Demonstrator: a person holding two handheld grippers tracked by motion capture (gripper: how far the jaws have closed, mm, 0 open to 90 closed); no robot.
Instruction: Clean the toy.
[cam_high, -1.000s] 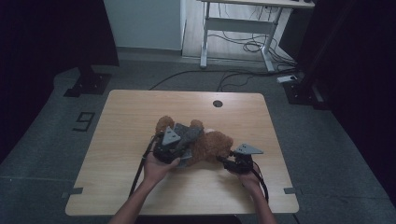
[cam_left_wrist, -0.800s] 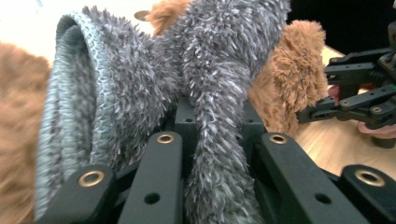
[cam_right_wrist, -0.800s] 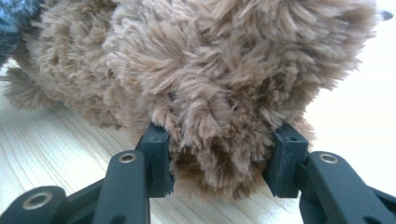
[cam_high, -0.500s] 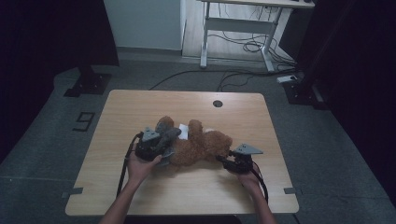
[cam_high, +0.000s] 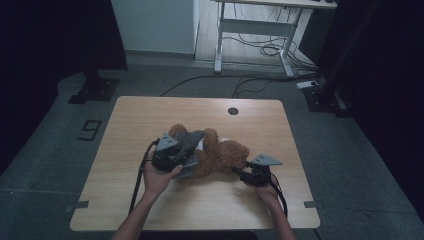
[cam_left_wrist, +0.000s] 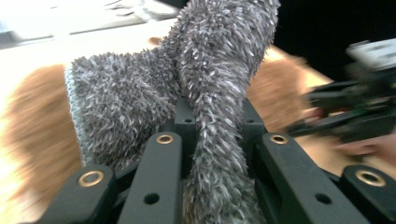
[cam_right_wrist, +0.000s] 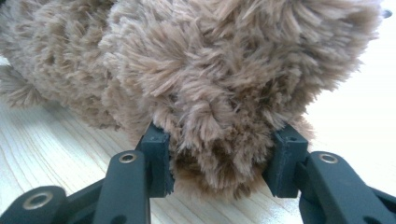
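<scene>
Your left gripper (cam_left_wrist: 212, 140) pinches grey fuzzy garment (cam_left_wrist: 205, 70) at twelve o'clock; right gripper (cam_right_wrist: 219, 158) clamps brown teddy bear (cam_right_wrist: 210, 70).

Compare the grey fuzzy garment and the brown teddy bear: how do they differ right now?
The grey garment is grey, thin and floppy; the teddy bear is brown and plump. The left gripper pinches a narrow fold of garment; the right gripper clamps a thick part of the bear. Both are shaggy and gripped.

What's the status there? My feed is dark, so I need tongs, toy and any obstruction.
Left tongs shut on fuzzy grey knitted garment. Right tongs clamped on brown plush teddy bear, lying on wooden table. Nothing blocking.
</scene>
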